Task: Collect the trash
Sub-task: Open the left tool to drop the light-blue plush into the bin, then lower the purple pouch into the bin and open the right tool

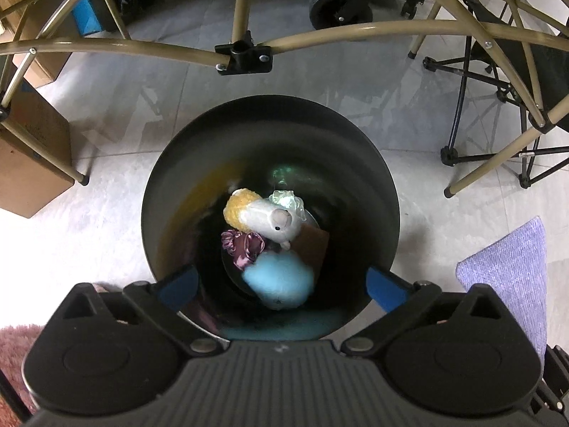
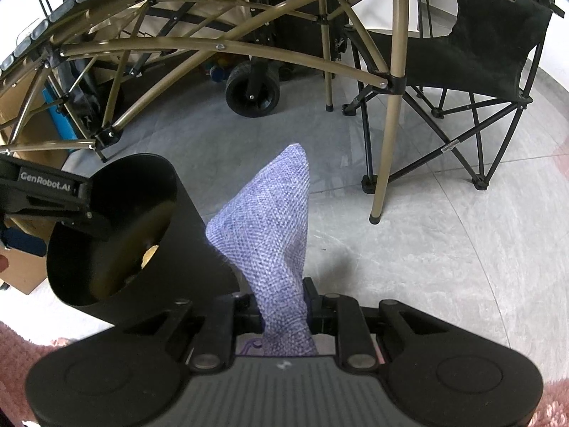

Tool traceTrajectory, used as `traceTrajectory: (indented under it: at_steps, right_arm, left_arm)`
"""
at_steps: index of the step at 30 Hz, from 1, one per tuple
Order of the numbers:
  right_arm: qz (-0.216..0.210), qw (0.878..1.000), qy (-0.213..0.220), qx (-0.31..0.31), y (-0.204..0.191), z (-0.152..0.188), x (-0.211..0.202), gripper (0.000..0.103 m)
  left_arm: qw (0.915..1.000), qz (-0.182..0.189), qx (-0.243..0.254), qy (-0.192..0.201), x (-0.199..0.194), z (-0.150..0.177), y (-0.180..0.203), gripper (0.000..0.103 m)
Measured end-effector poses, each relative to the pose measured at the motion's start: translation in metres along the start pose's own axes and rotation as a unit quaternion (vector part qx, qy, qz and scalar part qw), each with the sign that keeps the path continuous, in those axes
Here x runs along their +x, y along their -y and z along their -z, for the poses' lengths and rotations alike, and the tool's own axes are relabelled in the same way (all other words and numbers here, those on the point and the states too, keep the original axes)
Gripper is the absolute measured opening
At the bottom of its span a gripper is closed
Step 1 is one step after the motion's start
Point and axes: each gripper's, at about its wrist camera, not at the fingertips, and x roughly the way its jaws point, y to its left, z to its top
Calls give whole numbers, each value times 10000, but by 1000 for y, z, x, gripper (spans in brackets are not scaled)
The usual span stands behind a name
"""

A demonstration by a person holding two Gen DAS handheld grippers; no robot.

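I look straight down into a round black bin (image 1: 270, 131). At its bottom lie a white and yellow plush toy (image 1: 263, 217), a shiny purple scrunchie (image 1: 243, 247), a clear crumpled wrapper (image 1: 288, 201) and a brown card piece (image 1: 314, 245). A light blue fluffy thing (image 1: 281, 281) shows blurred inside the bin, below my left gripper (image 1: 281, 290). That gripper is open wide over the rim, with nothing between its blue pads (image 1: 177, 290). My right gripper (image 2: 281, 302) is shut on a purple woven cloth pouch (image 2: 266, 220), which sticks forward beside the bin (image 2: 199, 249).
A tan tubular table frame (image 1: 249, 41) arches over the grey tiled floor behind the bin. A black folding chair (image 2: 473, 46) stands at the right, a cart wheel (image 2: 252, 94) at the back, cardboard boxes (image 1: 32, 163) at the left. A pink shaggy rug (image 1: 14, 356) lies underfoot.
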Motion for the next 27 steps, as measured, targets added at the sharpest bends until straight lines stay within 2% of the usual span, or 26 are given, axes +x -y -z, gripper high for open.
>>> traceTrajectory:
  at_steps: [18,27]
  right_arm:
    - [-50,9999,71,-120,-7,-2,-6,18]
    - [-132,9993,174,-309,-27,-6,-16,18]
  left_arm:
    - [10000,10,21,74,-7,3,-10,103]
    - [9997,52,-77,221,-18,8,-33,103]
